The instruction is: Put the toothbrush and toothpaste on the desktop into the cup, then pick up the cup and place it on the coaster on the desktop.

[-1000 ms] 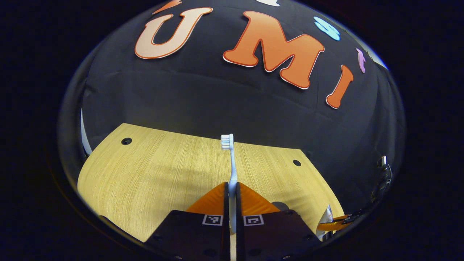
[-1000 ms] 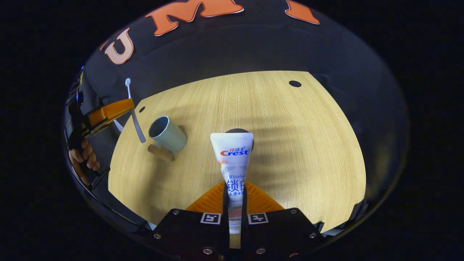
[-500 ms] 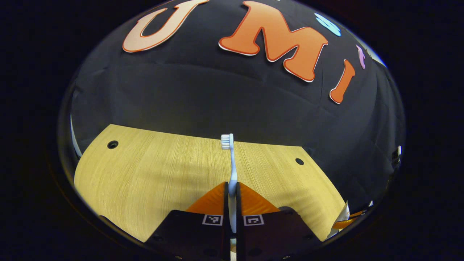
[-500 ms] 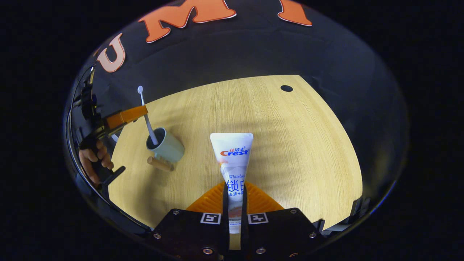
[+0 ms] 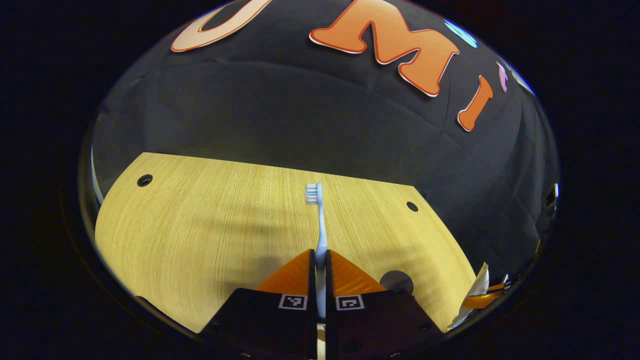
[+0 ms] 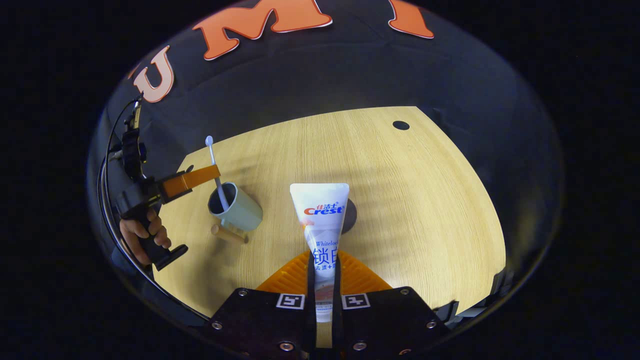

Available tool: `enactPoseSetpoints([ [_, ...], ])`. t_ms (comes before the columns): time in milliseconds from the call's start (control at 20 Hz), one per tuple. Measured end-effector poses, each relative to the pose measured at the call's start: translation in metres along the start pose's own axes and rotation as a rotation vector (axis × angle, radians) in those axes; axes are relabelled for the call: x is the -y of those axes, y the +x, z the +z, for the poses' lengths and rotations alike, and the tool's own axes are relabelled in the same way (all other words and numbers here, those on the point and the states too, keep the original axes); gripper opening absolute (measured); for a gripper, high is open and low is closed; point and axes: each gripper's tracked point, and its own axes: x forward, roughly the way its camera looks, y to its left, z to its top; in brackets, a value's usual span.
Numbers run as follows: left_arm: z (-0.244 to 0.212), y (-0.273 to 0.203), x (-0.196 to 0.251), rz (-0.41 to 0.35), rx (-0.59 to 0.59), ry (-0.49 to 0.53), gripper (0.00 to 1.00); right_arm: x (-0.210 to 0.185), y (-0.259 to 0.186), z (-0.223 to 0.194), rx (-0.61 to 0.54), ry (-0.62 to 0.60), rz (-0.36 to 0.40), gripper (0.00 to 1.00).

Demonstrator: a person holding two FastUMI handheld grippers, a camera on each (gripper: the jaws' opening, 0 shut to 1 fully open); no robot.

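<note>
Toothbrush: the slim pale-blue plastic toothbrush with white bristles (image 5: pixel 318 220) stands upright, bristle head uppermost; in the right gripper view its lower end dips into the cup mouth (image 6: pixel 218 175).
Left tool: the left tool (image 5: pixel 318 260) is closed on the toothbrush handle, both fingers pressed against it; the right gripper view shows it reaching in from the left above the cup (image 6: pixel 197 177), with a hand (image 6: pixel 142 235) wrapped round its dark grip.
Cup: the pale grey-green cylindrical cup (image 6: pixel 236 207) stands upright on the worktop, its short wooden peg handle (image 6: pixel 227 234) pointing toward the camera.
Toothpaste: the white squeeze tube of toothpaste with red and blue print (image 6: pixel 320 225) points away from the camera, lifted off the worktop, to the right of the cup and apart from it.
Right tool: the right tool (image 6: pixel 322 272) clamps the lower part of the tube between both fingers.
Coaster: the dark round flat coaster (image 6: pixel 350 215) lies on the worktop, partly hidden behind the tube; it also shows as a dark disc (image 5: pixel 397 281) beside the left tool's fingers.
Worktop: the light wood-grain worktop (image 6: pixel 400 200) has small dark round holes near its far corners (image 6: pixel 400 125).
Backdrop: black cloth wall (image 5: pixel 280 115) behind the worktop.
</note>
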Motion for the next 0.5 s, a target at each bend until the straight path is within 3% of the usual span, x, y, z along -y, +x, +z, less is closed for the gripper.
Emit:
enactPoseSetpoints([
  [500,-0.017,0.000,-0.006,0.036,-0.028,0.060,0.06,-0.001,0.000,0.001,-0.001,-0.012,0.005,0.13],
])
